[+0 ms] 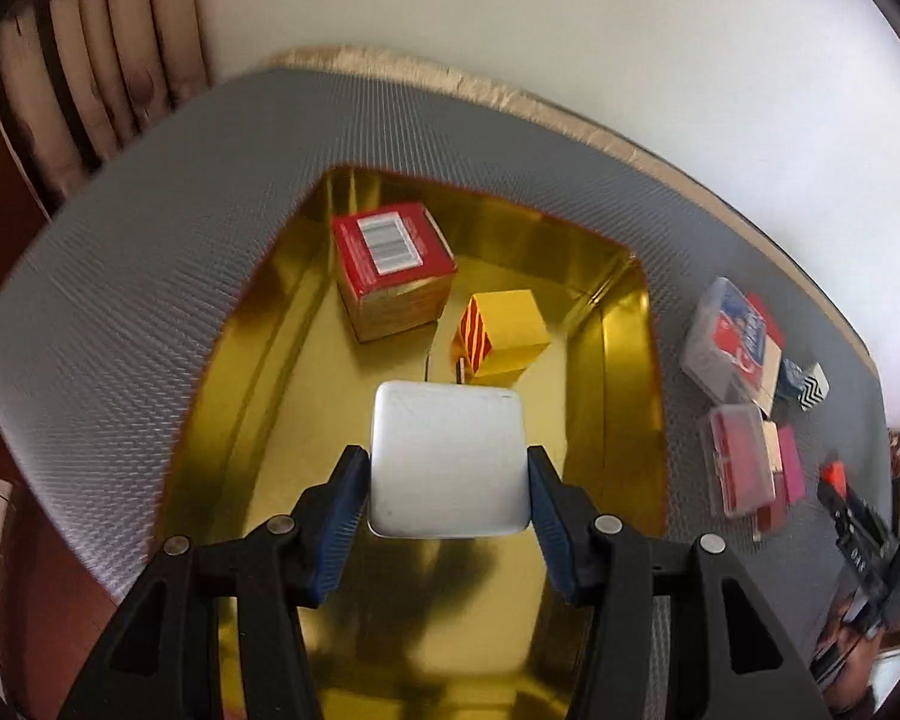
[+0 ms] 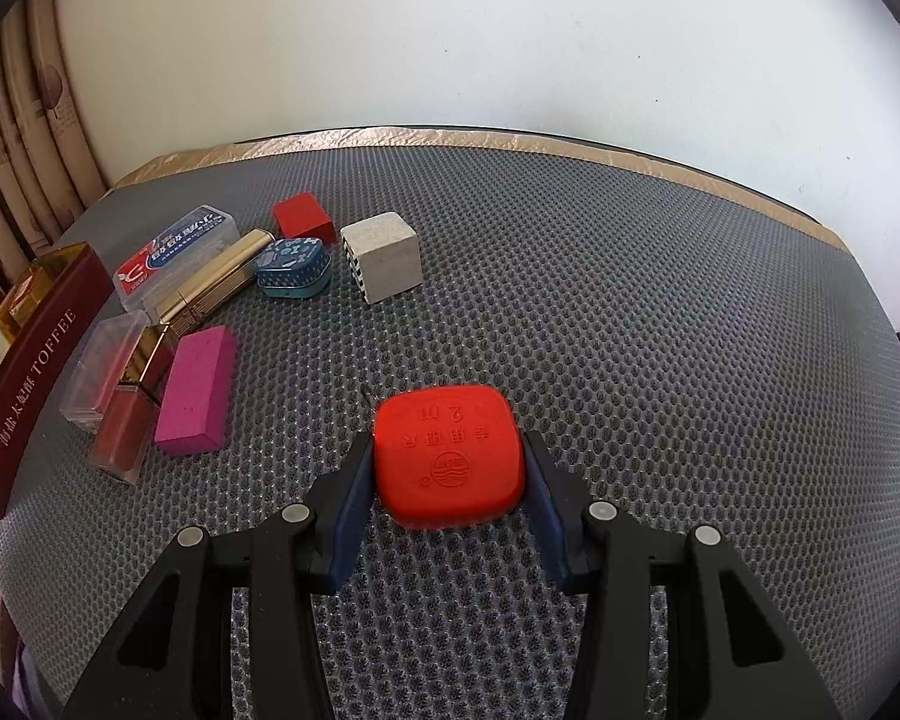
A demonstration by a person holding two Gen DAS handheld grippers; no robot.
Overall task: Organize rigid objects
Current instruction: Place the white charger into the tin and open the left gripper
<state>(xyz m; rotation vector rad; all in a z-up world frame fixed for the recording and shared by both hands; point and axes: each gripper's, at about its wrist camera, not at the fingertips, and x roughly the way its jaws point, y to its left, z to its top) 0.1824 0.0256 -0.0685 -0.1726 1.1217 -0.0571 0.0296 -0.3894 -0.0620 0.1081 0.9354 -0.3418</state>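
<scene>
Left gripper (image 1: 448,468) clamped on a white rounded-square box (image 1: 448,459), blue pads pressed to both its sides, held above the open gold tin (image 1: 258,348) on the grey mesh mat (image 1: 150,276). Inside the tin, toward its far end: a red box with a barcode label (image 1: 393,267) and, just beside it to the right, a yellow box with red-striped side (image 1: 501,330). Right of the tin on the mat, a cluster of small cases, among them a clear case with blue-and-red print (image 1: 729,342) and a clear case with red contents (image 1: 741,459). Right gripper (image 2: 448,474) closed around an orange-red tape-measure case (image 2: 448,459) with embossed characters, at or just above the mat; contact with the mat impossible to tell. To its left, well apart: a pink block (image 2: 197,390), a gold tube (image 2: 213,285), a blue patterned tin (image 2: 293,268), a small red box (image 2: 303,216), a grey cube with striped side (image 2: 384,264), and the maroon "TOFFEE" tin wall (image 2: 33,372) at the left edge.
</scene>
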